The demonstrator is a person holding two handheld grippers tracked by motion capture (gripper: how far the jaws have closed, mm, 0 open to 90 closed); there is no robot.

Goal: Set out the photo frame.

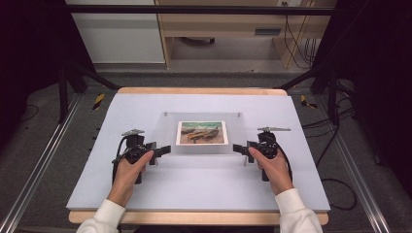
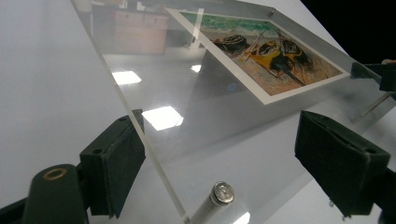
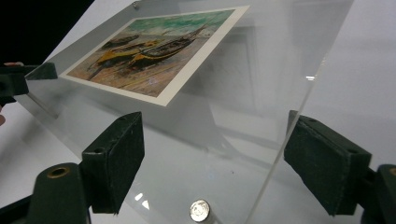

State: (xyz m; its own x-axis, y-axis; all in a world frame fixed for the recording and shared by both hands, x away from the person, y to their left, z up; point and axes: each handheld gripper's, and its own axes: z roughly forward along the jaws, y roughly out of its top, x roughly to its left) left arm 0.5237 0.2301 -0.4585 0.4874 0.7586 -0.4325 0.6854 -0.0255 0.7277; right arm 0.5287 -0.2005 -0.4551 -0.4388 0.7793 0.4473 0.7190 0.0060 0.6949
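Note:
A clear acrylic picture frame [image 1: 204, 148] lies flat in the middle of the white board, with a print of beached boats [image 1: 202, 132] inside it. My left gripper [image 1: 165, 150] is at the frame's near left corner and my right gripper [image 1: 238, 148] at its near right corner. In the left gripper view the jaws [image 2: 219, 140] stand wide apart around the frame's edge [image 2: 154, 158], near a metal standoff [image 2: 219, 193]. The right gripper view shows the same: open jaws [image 3: 215, 140] straddle the corner above a standoff [image 3: 200, 210]. Neither pair of pads presses on the plate.
The white board [image 1: 145, 194] rests on a wooden table [image 1: 194, 217] and has bare room in front of the frame and at both sides. Dark rig posts [image 1: 63, 87] stand at the back corners. Cables [image 1: 335, 189] lie on the floor at right.

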